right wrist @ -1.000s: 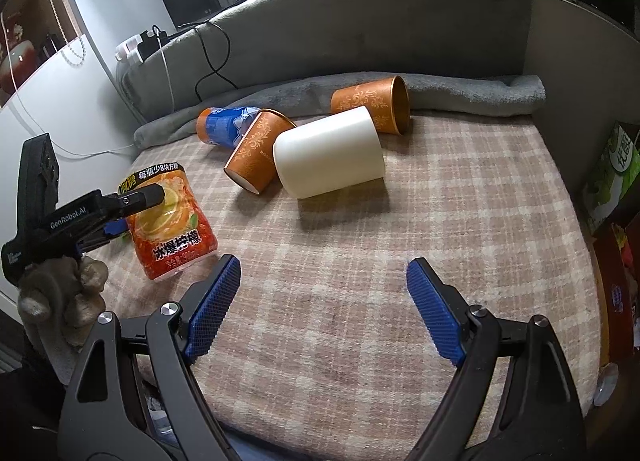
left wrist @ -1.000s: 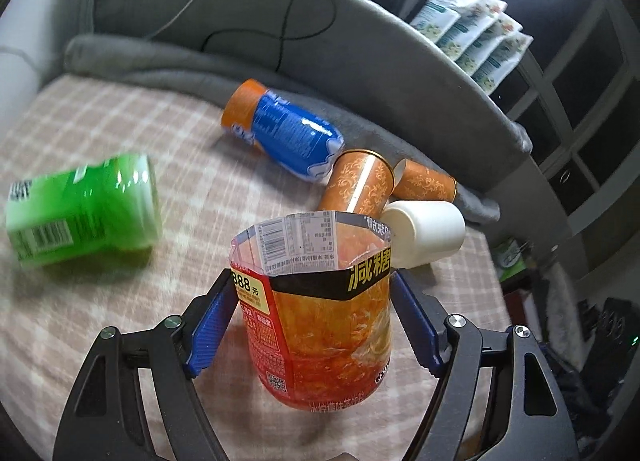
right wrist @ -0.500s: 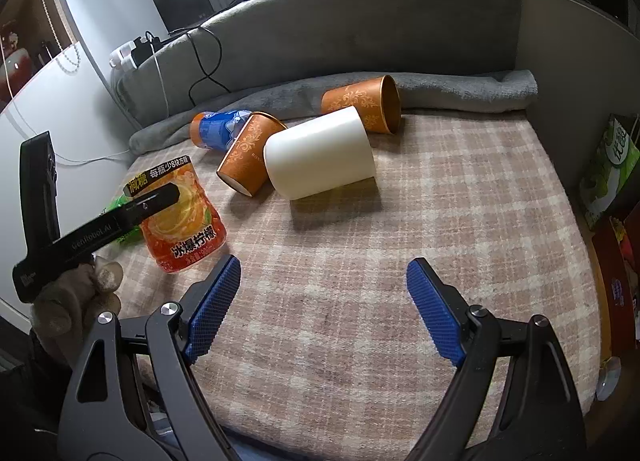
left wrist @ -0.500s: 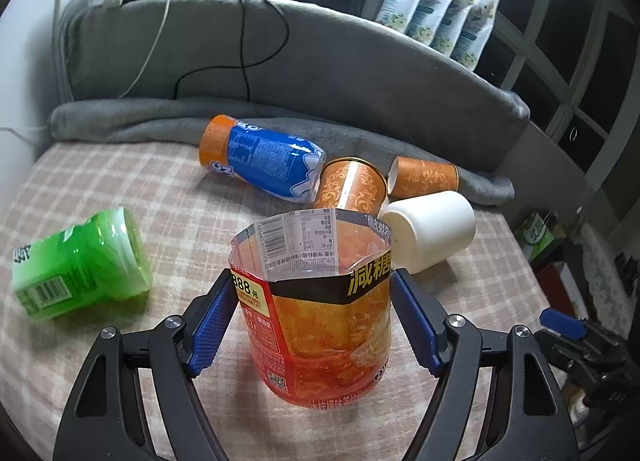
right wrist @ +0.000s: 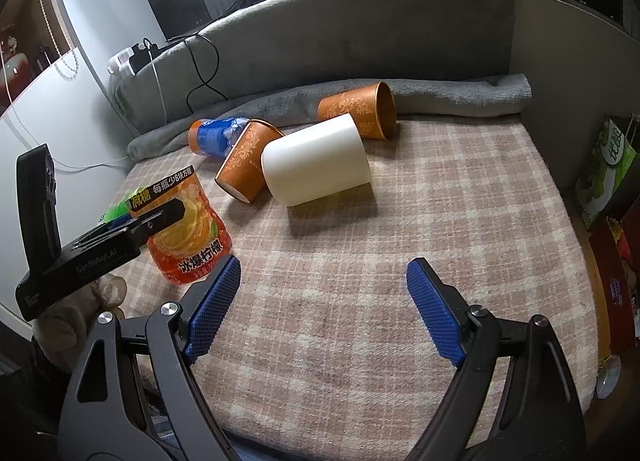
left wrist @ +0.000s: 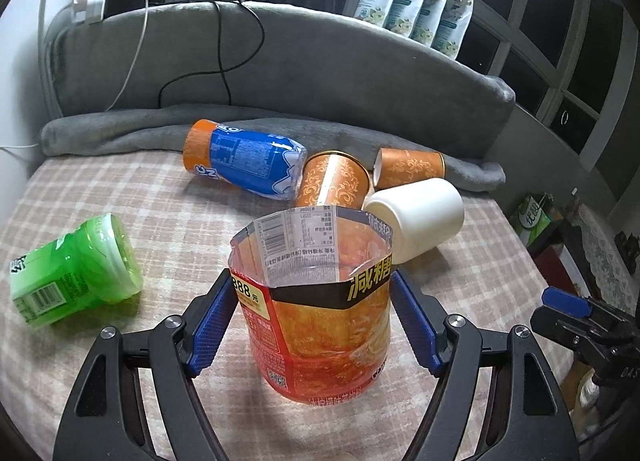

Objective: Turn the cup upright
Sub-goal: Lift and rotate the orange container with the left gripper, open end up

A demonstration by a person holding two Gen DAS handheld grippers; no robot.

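An orange see-through plastic cup [left wrist: 320, 325] with a printed label stands mouth up on the checked cloth [left wrist: 192, 213]. My left gripper [left wrist: 312, 281] is shut on it, one blue pad [left wrist: 212, 321] pressed on each side. The right wrist view shows the same cup [right wrist: 188, 237] at the left, with a left finger across its upper part. My right gripper [right wrist: 324, 265] hangs open over the front of the cloth, nothing between its fingers. A white cup [right wrist: 316, 159] lies on its side ahead of it.
Two orange patterned paper cups [left wrist: 334, 183] [left wrist: 408, 169] and a blue-labelled bottle [left wrist: 244, 159] lie on their sides near the rolled grey blanket [left wrist: 120, 129]. A green cup [left wrist: 76, 265] lies at the left. A grey padded back [left wrist: 320, 73] bounds the far side. Boxes [right wrist: 608, 169] stand at the right.
The left wrist view has tilted upward while the orange cup stayed between the pads. In the right wrist view, the cup and left gripper shifted slightly right. The right gripper stays open.
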